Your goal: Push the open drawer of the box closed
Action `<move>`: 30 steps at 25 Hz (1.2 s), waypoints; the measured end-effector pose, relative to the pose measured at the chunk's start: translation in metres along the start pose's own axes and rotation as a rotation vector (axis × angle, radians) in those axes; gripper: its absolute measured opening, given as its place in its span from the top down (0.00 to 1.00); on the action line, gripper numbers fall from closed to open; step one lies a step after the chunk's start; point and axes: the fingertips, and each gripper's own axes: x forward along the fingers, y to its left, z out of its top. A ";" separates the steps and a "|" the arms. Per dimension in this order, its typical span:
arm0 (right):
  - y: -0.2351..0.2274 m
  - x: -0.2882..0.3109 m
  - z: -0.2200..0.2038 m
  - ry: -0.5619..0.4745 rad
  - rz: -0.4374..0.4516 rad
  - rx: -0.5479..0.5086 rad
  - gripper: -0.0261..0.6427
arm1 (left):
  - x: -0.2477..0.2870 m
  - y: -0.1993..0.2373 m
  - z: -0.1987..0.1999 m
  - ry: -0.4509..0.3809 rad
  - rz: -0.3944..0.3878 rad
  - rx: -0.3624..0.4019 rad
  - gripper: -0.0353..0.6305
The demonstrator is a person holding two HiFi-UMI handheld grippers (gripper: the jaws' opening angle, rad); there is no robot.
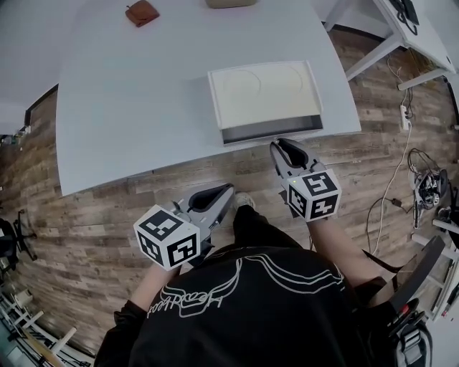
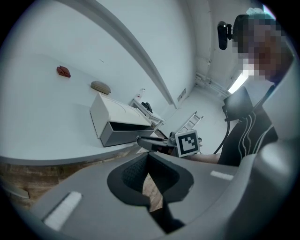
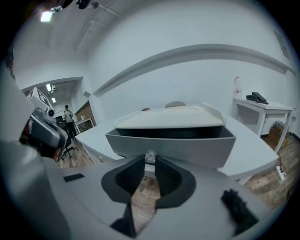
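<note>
Clearly the cream box (image 1: 265, 89) stands at the near edge of the white table (image 1: 143, 107), toward its right near corner. Its grey drawer (image 1: 271, 130) is pulled out, and the drawer front reaches about to that edge.

From the head view the right gripper (image 1: 281, 145) points at the drawer front, very close to it, but contact cannot be judged there. The right gripper view adds more: its jaws stand a narrow gap apart, and a small clear knob (image 3: 149, 156) on the drawer front sits just at their tips; nothing is clamped.

The left gripper (image 1: 226, 191) hangs below the table edge, well apart from the box. Its own view shows the jaw tips together with only wooden floor behind them, and the dark open slot of the drawer from the side.

A small brown object (image 1: 142, 13) lies near the far left corner of the table.
</note>
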 end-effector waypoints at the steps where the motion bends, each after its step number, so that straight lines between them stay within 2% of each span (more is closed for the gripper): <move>1: -0.002 0.004 0.003 0.002 -0.002 0.002 0.85 | 0.000 0.002 0.002 -0.002 0.002 -0.002 0.94; 13: -0.010 0.028 0.018 0.041 -0.003 0.008 0.85 | -0.006 0.013 0.007 -0.026 0.019 -0.017 0.94; 21: -0.013 0.014 0.018 0.019 -0.028 0.023 0.85 | -0.016 0.005 0.005 -0.036 0.033 -0.007 0.94; 25: 0.006 -0.014 0.015 0.008 0.015 0.055 0.85 | -0.025 -0.009 0.002 -0.044 0.025 0.014 0.94; 28: 0.028 -0.044 0.016 -0.019 0.061 0.038 0.86 | -0.030 -0.027 0.002 -0.057 0.009 0.042 0.94; 30: 0.048 -0.068 0.018 -0.062 0.114 0.043 0.94 | -0.034 -0.043 0.001 -0.066 -0.003 0.066 0.94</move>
